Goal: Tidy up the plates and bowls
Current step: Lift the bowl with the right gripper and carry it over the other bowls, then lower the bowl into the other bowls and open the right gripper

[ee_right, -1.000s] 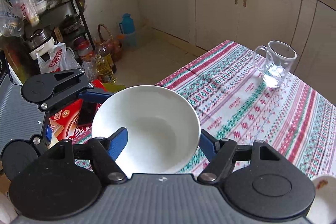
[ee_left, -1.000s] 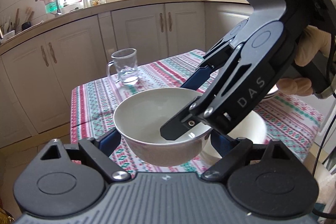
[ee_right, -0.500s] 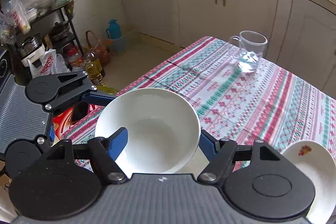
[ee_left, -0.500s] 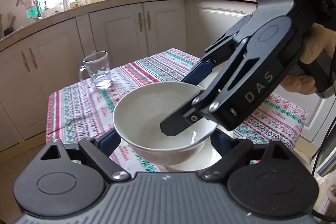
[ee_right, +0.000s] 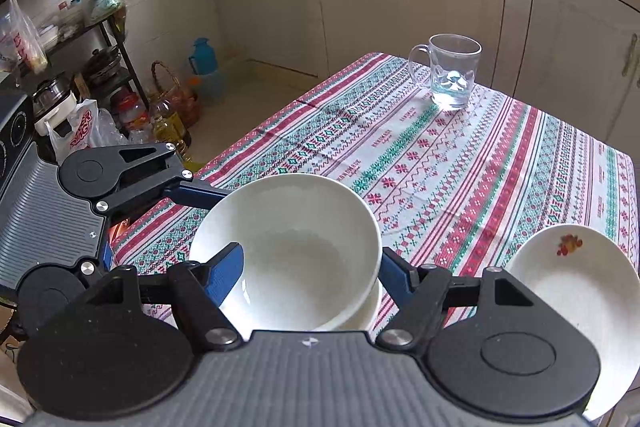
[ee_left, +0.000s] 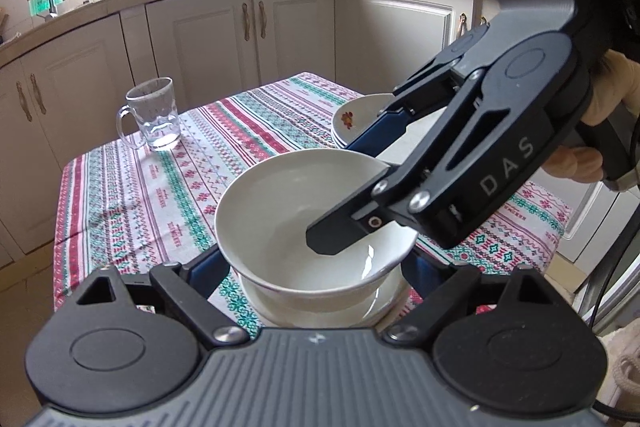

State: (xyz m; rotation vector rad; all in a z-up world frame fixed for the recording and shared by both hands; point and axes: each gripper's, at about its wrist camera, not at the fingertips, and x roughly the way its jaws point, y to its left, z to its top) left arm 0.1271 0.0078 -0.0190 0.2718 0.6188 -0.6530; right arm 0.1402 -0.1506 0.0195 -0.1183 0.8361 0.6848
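- Nearest in both wrist views, a white bowl (ee_left: pixel 296 223) sits just over a second bowl (ee_left: pixel 320 307); only the lower one's rim shows beneath it. Whether the two touch cannot be told.
- The left tool (ee_left: pixel 308 267) has a blue finger at each side of the upper bowl, close to its wall, apparently grasping it.
- The right tool (ee_right: pixel 308 263) grasps the same bowl from the other side: one finger (ee_right: pixel 228 267) lies inside against the wall, the other outside the rim.
- A second ago the upper bowl was held higher over the surface edge, with the floor beneath it; now it has come down over the lower bowl.
- The surface (ee_right: pixel 460 167) carries a red, green and white striped cloth.
- Just right of the bowls, a stack of white plates (ee_right: pixel 572 287) with a small red flower print has come into view; a second ago only a sliver showed.
- Well beyond, a clear glass mug (ee_right: pixel 452 75) stands upright near the far corner, unchanged in place.
- Farthest back, cream cabinets (ee_left: pixel 224 43) line the wall.
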